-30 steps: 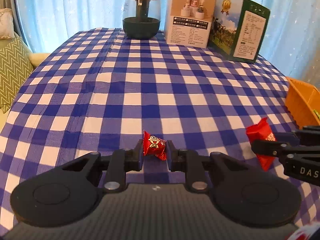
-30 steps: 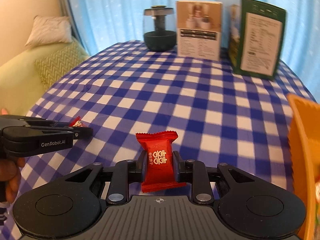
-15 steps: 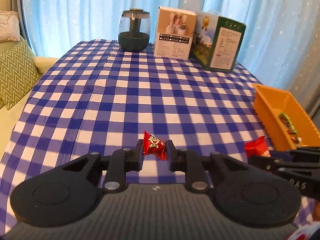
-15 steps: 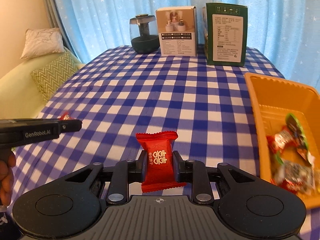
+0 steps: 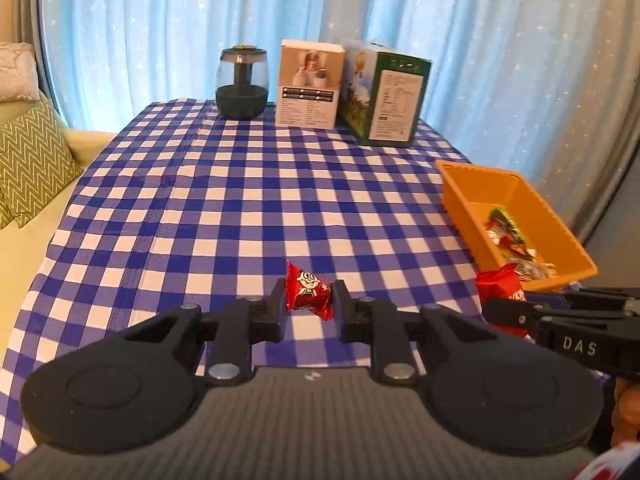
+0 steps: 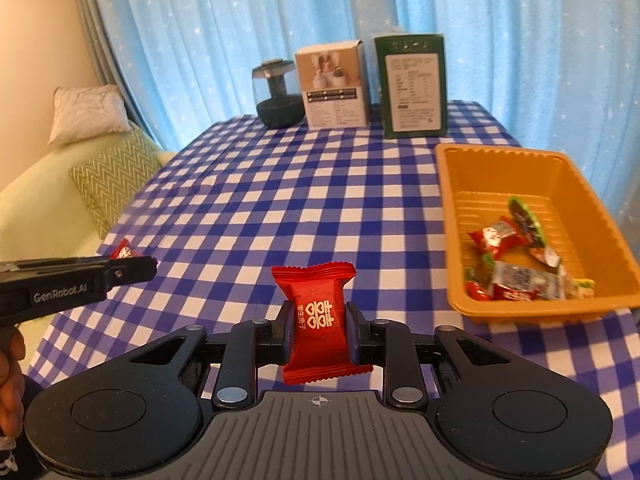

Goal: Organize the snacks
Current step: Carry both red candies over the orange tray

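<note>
My left gripper (image 5: pixel 309 303) is shut on a small red candy with a cartoon face (image 5: pixel 307 295), held above the checked tablecloth. My right gripper (image 6: pixel 317 326) is shut on a larger red snack packet with white characters (image 6: pixel 318 322). An orange tray (image 6: pixel 452 216) with several wrapped candies stands at the table's right side; it also shows in the left wrist view (image 5: pixel 456 196). The right gripper and its packet (image 5: pixel 500 286) show at the right of the left wrist view, near the tray's near corner. The left gripper (image 6: pixel 132 268) shows at the left of the right wrist view.
At the table's far edge stand a dark glass humidifier (image 5: pixel 241 84), a white box (image 5: pixel 310 84) and a green box (image 5: pixel 386 100). A sofa with a zigzag cushion (image 5: pixel 28 160) lies left of the table. Blue curtains hang behind.
Both grippers have risen and pulled back, each keeping its snack. The tray has come fully into both views.
</note>
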Tool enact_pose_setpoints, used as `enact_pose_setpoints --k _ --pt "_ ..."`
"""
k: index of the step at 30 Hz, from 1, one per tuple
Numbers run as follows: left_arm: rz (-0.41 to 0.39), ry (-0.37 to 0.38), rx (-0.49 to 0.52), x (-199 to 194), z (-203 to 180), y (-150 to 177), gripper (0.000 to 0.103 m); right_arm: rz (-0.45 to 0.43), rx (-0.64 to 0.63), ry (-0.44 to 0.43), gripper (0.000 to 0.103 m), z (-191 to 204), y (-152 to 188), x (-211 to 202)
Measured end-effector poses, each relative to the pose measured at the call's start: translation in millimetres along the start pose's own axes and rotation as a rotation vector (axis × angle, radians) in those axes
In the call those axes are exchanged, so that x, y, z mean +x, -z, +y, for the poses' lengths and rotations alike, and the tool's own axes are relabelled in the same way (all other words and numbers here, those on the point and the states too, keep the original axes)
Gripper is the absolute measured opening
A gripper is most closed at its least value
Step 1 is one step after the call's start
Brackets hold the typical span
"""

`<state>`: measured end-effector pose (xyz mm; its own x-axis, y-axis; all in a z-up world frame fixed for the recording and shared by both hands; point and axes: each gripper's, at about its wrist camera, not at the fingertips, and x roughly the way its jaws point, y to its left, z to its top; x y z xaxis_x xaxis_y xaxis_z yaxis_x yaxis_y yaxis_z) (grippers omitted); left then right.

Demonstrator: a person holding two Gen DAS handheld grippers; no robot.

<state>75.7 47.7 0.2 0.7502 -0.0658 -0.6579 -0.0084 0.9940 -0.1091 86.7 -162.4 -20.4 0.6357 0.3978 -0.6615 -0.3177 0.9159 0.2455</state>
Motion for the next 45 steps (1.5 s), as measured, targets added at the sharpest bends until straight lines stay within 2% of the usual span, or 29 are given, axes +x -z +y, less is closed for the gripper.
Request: enact_pose_setpoints --k 7,16,31,45 --pt "0.004 0.027 0.021 -23 -20 10 0.02 -0.018 0.015 0.024 0.026 -7 8 -29" --pt "0.005 0.044 0.058 -32 -44 11 0.02 -0.028 0.036 0.036 0.026 -20 15 -48" --pt "0.025 0.109 0.101 -19 -80 8 0.02 -0.033 0.094 0.096 0.026 -54 17 -62" --pt "0.031 0.199 0.164 6 -135 -10 0.02 -0.046 0.16 0.177 0.026 -103 4 -71"
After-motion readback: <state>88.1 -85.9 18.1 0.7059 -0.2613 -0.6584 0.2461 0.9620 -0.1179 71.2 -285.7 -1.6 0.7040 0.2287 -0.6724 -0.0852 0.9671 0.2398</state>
